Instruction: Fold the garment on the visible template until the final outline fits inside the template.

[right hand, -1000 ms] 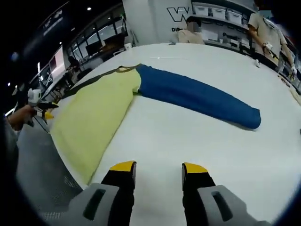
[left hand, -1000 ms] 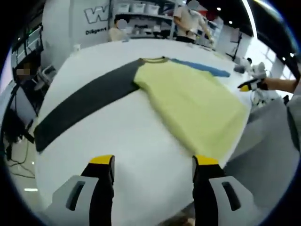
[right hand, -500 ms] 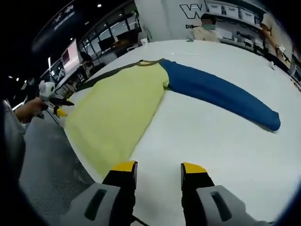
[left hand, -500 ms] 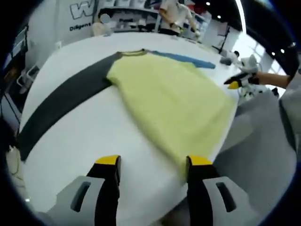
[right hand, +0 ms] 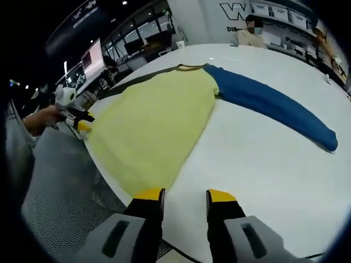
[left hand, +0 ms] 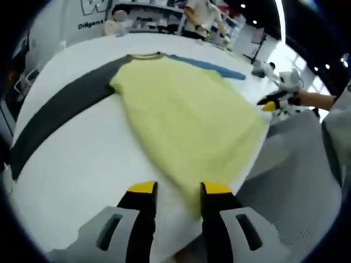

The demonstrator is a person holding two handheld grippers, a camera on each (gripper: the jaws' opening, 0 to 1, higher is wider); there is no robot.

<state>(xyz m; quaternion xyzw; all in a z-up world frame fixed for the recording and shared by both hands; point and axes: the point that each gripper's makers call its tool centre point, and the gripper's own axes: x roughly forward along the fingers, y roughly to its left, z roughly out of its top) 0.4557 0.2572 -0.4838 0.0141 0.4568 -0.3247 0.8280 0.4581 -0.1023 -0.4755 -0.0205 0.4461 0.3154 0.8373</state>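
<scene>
Lab: shelved bins (left hand: 143, 12), monitors (right hand: 92, 55).

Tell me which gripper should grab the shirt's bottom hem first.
Left, probably. The left gripper sits right at the yellow shirt, its open jaws straddling the hem corner at the white table edge. The right gripper is near its corner too, but its open jaws sit just beside the fabric.

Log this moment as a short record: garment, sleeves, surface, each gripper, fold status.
garment: yellow-bodied shirt, spread flat, hem at the table's near edge
sleeves: dark grey sleeve and blue sleeve, both stretched out, unfolded
surface: white table
left gripper: open, jaws at a hem corner, nothing held
right gripper: open, jaws at the other hem corner, nothing held
fold status: no fold made yet
background: people by shelves beyond the table
</scene>
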